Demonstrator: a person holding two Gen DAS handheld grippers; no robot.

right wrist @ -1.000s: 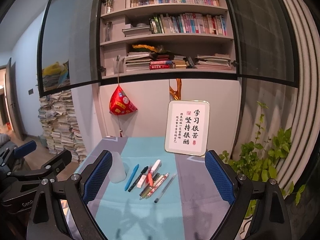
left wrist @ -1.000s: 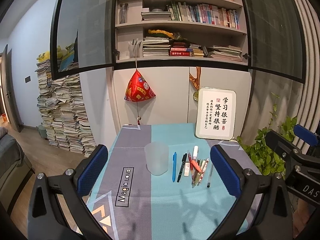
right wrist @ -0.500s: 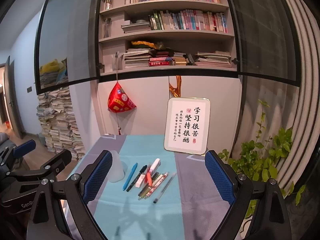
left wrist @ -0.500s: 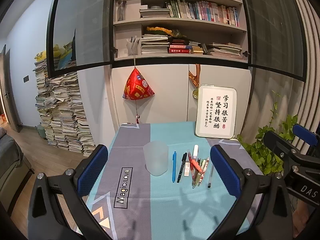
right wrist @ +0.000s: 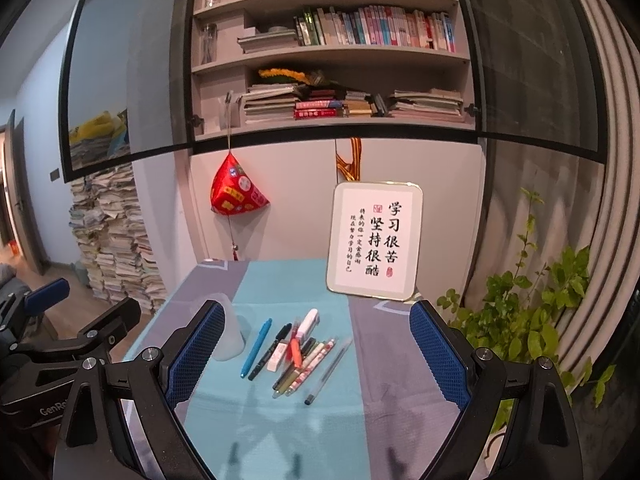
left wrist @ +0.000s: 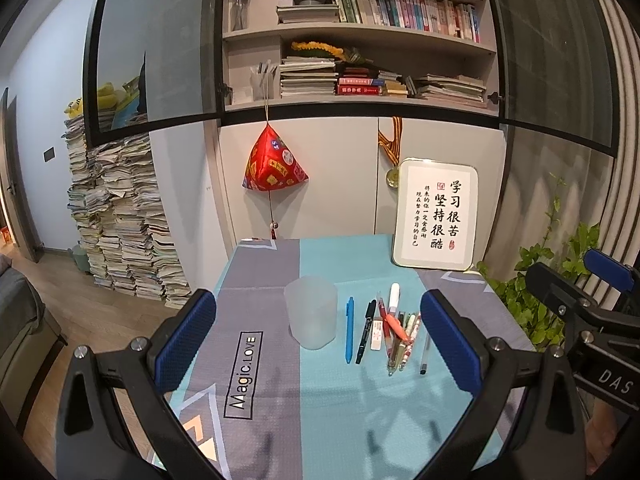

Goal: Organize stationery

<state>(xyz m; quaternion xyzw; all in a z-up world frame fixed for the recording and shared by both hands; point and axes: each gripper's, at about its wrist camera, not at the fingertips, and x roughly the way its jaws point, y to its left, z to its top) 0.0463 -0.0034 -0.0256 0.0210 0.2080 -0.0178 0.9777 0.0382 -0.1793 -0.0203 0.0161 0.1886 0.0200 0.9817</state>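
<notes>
A frosted plastic cup (left wrist: pixel 311 312) stands upright on the teal and grey table mat (left wrist: pixel 280 400). Right of it lie a blue pen (left wrist: pixel 350 330), a black marker (left wrist: pixel 366 331), a white eraser (left wrist: pixel 376 334) and a loose pile of several pens (left wrist: pixel 400 332). In the right wrist view the cup (right wrist: pixel 231 334) is partly behind a finger, with the blue pen (right wrist: pixel 256 348) and the pile (right wrist: pixel 304 356) beside it. My left gripper (left wrist: pixel 318 346) hovers open above the near table, empty. My right gripper (right wrist: pixel 316 356) is open too, holding nothing.
A framed calligraphy sign (left wrist: pixel 436 224) leans at the table's back right. A leafy plant (right wrist: pixel 532 312) stands right of the table. Behind is a cabinet with a hanging red pouch (left wrist: pixel 274 164). Tall paper stacks (left wrist: pixel 120 216) stand on the floor at left.
Both views have tilted slightly downward and edged toward the table; the pens and cup sit a little lower and closer. Nothing on the table has moved.
</notes>
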